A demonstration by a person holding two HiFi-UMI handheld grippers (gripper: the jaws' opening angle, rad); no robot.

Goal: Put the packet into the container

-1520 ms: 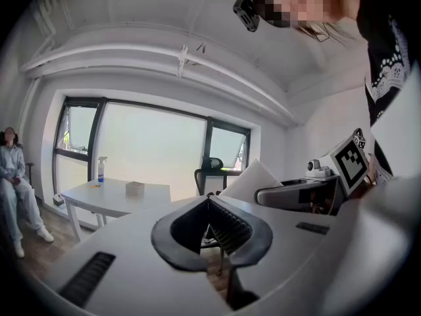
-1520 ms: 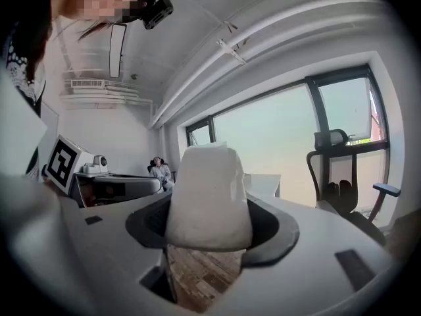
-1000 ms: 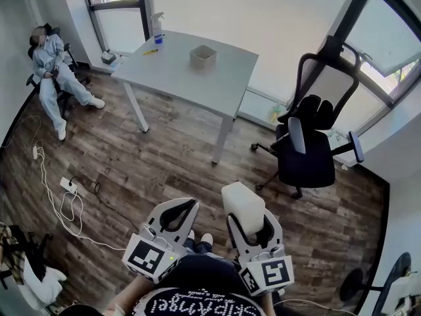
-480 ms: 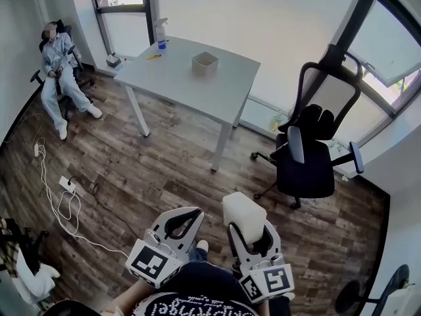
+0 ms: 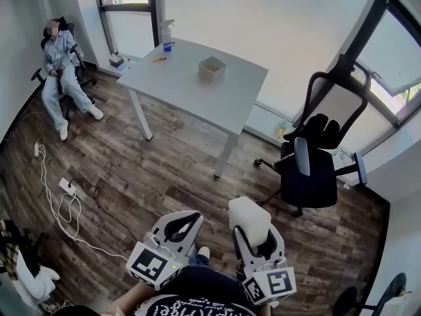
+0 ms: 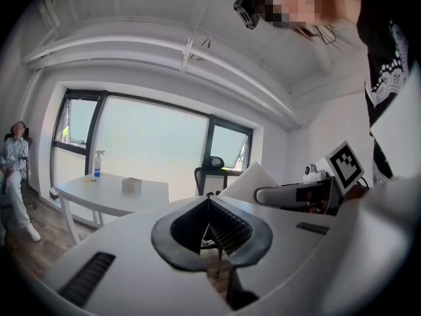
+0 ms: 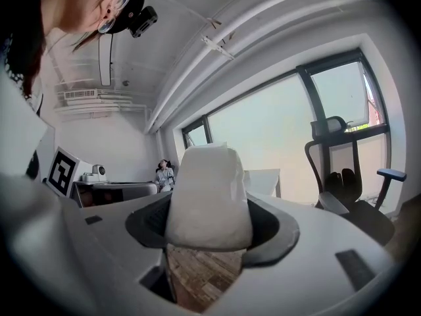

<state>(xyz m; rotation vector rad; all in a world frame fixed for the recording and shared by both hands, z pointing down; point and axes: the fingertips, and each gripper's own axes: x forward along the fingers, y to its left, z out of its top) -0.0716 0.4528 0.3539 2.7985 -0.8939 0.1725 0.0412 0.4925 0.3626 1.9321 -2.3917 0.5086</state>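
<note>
A white packet [image 5: 248, 216] stands up out of my right gripper [image 5: 253, 232], which is shut on its lower part; in the right gripper view the packet [image 7: 209, 199] fills the space between the jaws. My left gripper [image 5: 179, 226] is held beside it at the bottom of the head view, shut with nothing in it; its jaws meet at the tips in the left gripper view [image 6: 209, 200]. The container [image 5: 212, 68], a small open box, sits on the grey table [image 5: 230, 101] far ahead; it also shows small in the left gripper view [image 6: 132, 184].
A black office chair [image 5: 314, 166] stands on the wood floor to the right of the table. A spray bottle [image 5: 168, 35] and a yellow pen [image 5: 158, 59] lie at the table's far left. A person [image 5: 60, 61] sits against the left wall. Cables and a power strip [image 5: 68, 187] lie left.
The view has drifted: table and chair sit slightly further right and lower in the head view. Both grippers stay low in the frame, the packet still held in the right one.
</note>
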